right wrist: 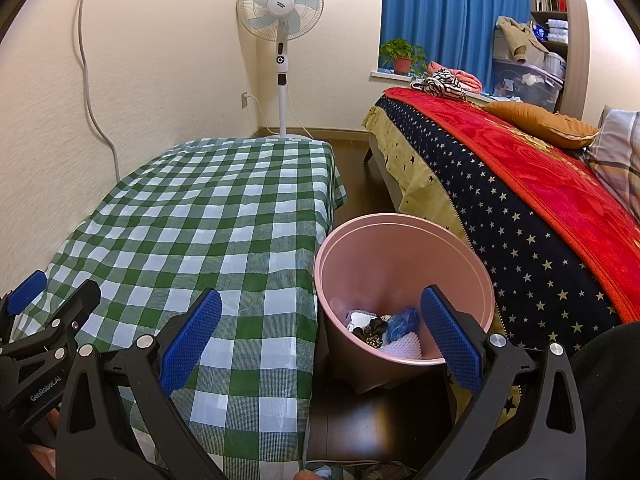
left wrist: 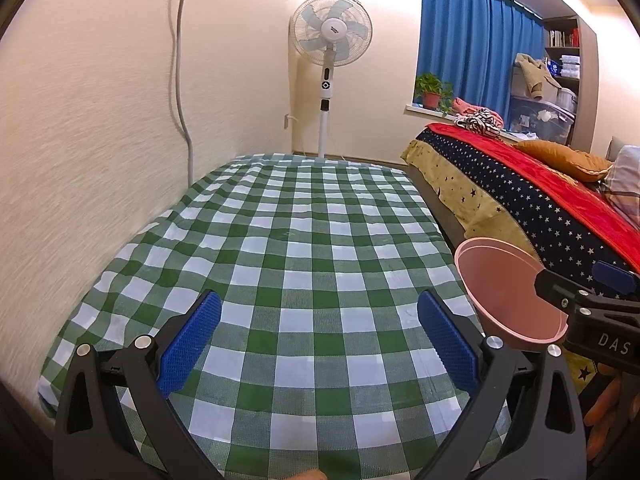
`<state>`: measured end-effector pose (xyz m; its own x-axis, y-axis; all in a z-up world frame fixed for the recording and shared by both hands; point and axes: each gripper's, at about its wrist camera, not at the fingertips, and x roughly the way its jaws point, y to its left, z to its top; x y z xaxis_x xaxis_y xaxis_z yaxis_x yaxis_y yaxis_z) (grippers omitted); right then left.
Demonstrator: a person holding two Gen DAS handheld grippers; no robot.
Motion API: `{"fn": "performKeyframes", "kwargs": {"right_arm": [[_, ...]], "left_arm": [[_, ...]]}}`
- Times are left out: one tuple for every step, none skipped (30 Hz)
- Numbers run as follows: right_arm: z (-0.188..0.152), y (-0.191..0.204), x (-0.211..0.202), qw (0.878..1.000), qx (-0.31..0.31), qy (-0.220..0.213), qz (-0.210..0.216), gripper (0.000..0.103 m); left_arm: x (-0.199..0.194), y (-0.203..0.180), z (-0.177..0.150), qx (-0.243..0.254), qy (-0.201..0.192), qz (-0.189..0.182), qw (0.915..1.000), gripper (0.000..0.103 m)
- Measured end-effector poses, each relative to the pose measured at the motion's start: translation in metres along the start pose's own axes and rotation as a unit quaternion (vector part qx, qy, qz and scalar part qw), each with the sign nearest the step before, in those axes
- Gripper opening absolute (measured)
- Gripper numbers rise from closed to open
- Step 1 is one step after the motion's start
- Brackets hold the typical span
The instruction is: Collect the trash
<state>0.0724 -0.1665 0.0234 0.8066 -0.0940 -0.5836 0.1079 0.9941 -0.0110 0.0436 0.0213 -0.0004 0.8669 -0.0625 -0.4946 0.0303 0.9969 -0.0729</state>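
A pink waste bin [right wrist: 404, 264] stands on the dark floor between the checked table [right wrist: 208, 216] and the bed. Several pieces of trash lie at its bottom: a blue crumpled piece [right wrist: 402, 322], something white [right wrist: 402, 347] and a dark spotted scrap [right wrist: 370, 334]. My right gripper [right wrist: 320, 338] is open above the table's edge and the bin's near rim, holding nothing. My left gripper [left wrist: 319, 342] is open over the green-and-white cloth [left wrist: 304, 240], also with nothing in it. The bin's rim [left wrist: 500, 280] shows at the right of the left wrist view, beside the other gripper's body [left wrist: 592, 312].
A white standing fan [right wrist: 280, 20] is against the far wall. The bed [right wrist: 520, 184] with a starry cover, red blanket and pillows fills the right side. A potted plant [right wrist: 402, 56] and clothes sit on the windowsill under blue curtains. A narrow strip of floor runs between table and bed.
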Motion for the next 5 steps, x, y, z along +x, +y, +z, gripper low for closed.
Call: {"fn": "performKeyframes", "kwargs": {"right_arm": [[-0.0001, 0.0002, 0.0003, 1.000, 0.000, 0.000, 0.000, 0.098], [-0.0007, -0.0001, 0.0005, 1.000, 0.000, 0.000, 0.000, 0.098], [-0.0008, 0.0000, 0.0005, 1.000, 0.000, 0.001, 0.001, 0.098], [-0.0015, -0.0001, 0.0007, 1.000, 0.000, 0.001, 0.001, 0.098], [-0.0019, 0.0004, 0.0006, 1.000, -0.002, 0.001, 0.001, 0.098]], "left_arm": [[-0.0003, -0.0004, -0.0006, 0.001, 0.000, 0.001, 1.0000, 0.095], [-0.0001, -0.0003, -0.0007, 0.001, 0.001, 0.001, 1.0000, 0.095], [0.0004, 0.0000, -0.0009, 0.000, 0.002, 0.001, 1.0000, 0.095], [0.0007, 0.0005, -0.0008, -0.001, 0.002, 0.001, 1.0000, 0.095], [0.0016, 0.0010, -0.0004, -0.002, 0.003, 0.001, 1.0000, 0.095]]}}
